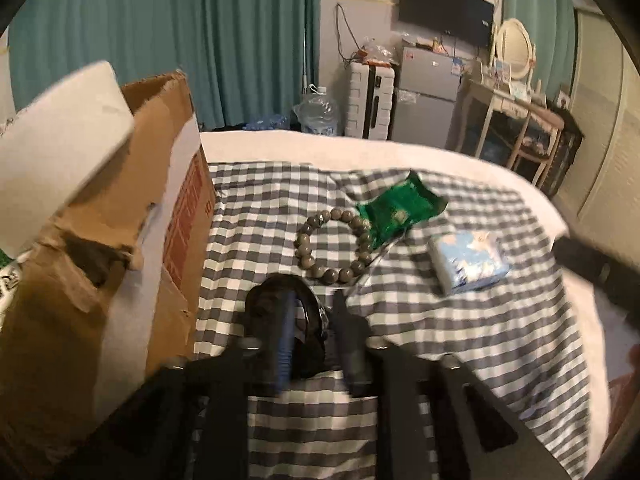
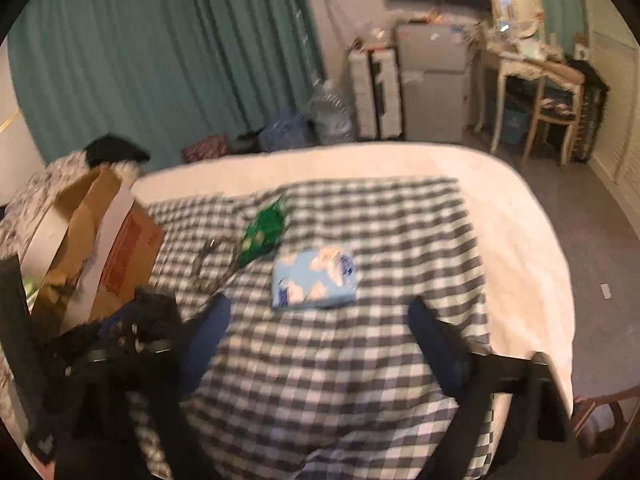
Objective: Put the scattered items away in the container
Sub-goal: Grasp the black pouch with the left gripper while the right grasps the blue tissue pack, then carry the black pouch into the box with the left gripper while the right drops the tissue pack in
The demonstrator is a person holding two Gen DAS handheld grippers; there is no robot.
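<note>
In the left wrist view my left gripper (image 1: 310, 312) is shut on a round black object (image 1: 296, 316) just above the checked cloth (image 1: 460, 340), right of the open cardboard box (image 1: 132, 208). Beyond it lie a bead bracelet (image 1: 332, 246), a green packet (image 1: 396, 208) and a blue tissue pack (image 1: 470, 262). In the right wrist view my right gripper (image 2: 320, 312) is open and empty, just short of the tissue pack (image 2: 314, 276). The green packet (image 2: 266, 232) and the box (image 2: 96, 240) lie further left. The left gripper shows there as a dark shape (image 2: 132, 328).
The checked cloth (image 2: 360, 360) covers a white bed (image 2: 520, 208). Green curtains (image 1: 200, 40), a small fridge (image 1: 428, 92), a white suitcase (image 1: 368, 100), a water jug (image 1: 318, 112) and a dressing table with a mirror (image 1: 516, 92) stand beyond the bed.
</note>
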